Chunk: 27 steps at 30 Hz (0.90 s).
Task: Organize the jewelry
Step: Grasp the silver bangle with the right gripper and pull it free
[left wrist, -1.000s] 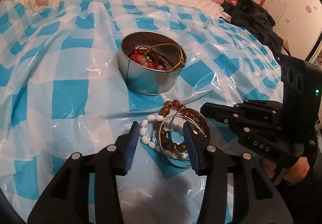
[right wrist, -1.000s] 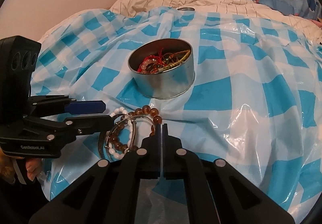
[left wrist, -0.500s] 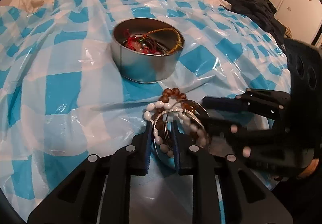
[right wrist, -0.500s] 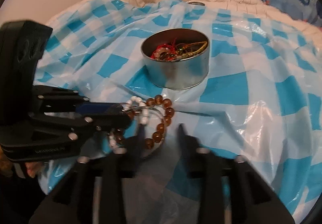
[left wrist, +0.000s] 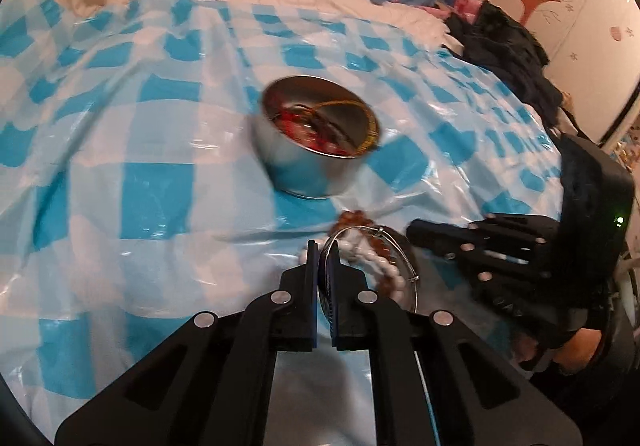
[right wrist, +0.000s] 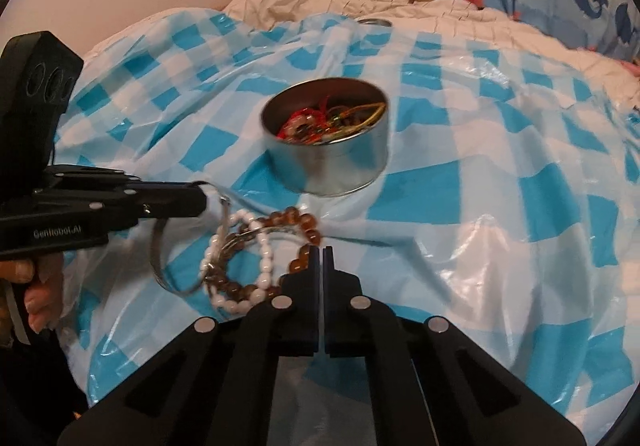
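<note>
Fingers of the left gripper (left wrist: 324,252) are pinched on the rim of a thin silver bangle (left wrist: 374,260), which stands tilted on edge, its ring running away toward the round tin (left wrist: 316,169) of jewelry on the checked sheet (left wrist: 152,173) over the bed.

From the right wrist, the right gripper (right wrist: 321,254) has its fingers together, empty, just beside the brown bead bracelet (right wrist: 298,219); the white bead bracelet (right wrist: 262,270) lies tangled with it.
</note>
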{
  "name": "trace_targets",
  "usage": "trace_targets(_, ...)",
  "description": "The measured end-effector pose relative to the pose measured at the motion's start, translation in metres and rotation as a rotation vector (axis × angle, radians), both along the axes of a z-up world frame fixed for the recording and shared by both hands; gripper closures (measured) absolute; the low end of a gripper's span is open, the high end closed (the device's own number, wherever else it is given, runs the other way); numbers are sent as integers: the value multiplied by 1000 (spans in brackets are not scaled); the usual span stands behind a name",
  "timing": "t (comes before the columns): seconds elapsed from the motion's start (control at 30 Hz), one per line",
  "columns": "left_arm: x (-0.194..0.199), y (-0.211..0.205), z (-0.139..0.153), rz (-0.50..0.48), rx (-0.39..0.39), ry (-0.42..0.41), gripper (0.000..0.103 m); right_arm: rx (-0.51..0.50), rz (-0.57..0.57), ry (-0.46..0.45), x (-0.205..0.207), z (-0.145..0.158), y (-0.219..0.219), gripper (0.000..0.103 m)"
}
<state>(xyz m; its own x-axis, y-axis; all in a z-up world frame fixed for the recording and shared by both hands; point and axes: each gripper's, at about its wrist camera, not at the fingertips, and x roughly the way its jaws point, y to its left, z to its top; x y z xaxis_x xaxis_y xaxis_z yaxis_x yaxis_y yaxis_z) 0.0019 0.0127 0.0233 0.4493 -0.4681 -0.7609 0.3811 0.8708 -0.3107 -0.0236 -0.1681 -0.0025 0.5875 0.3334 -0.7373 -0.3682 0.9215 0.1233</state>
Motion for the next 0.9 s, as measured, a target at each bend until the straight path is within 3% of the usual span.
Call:
trace_targets(0.2,-1,-3,1,-1,17,-11,99,59,16,39,4,-2,-2,101)
trace_targets(0.37,0,-3,-1,2,23,-4,99,48,3,68,8,-9,-2,100)
trace_targets(0.4,0,-3,-1,3,22,-2,99,67,5,73,8,-8,-3,96)
trace_targets(0.43,0,-3,-2,4,22,-2,99,89,11,79,7,-8,-4,75)
trace_targets(0.5,0,-2,-2,6,22,-2,99,70,9,55,4,-5,0,45)
trace_targets(0.57,0,-2,-2,7,23,-3,99,55,27,47,2,-5,4,47)
trace_targets(0.63,0,-2,-2,7,22,-4,99,53,32,60,2,-8,5,65)
trace_targets(0.67,0,-2,-2,7,23,-3,99,60,29,60,3,-8,4,67)
trace_targets(0.73,0,-1,-2,7,22,-3,99,65,17,52,3,-6,1,79)
trace_targets(0.9,0,-1,-2,7,22,-3,99,39,21,86,6,-14,4,81)
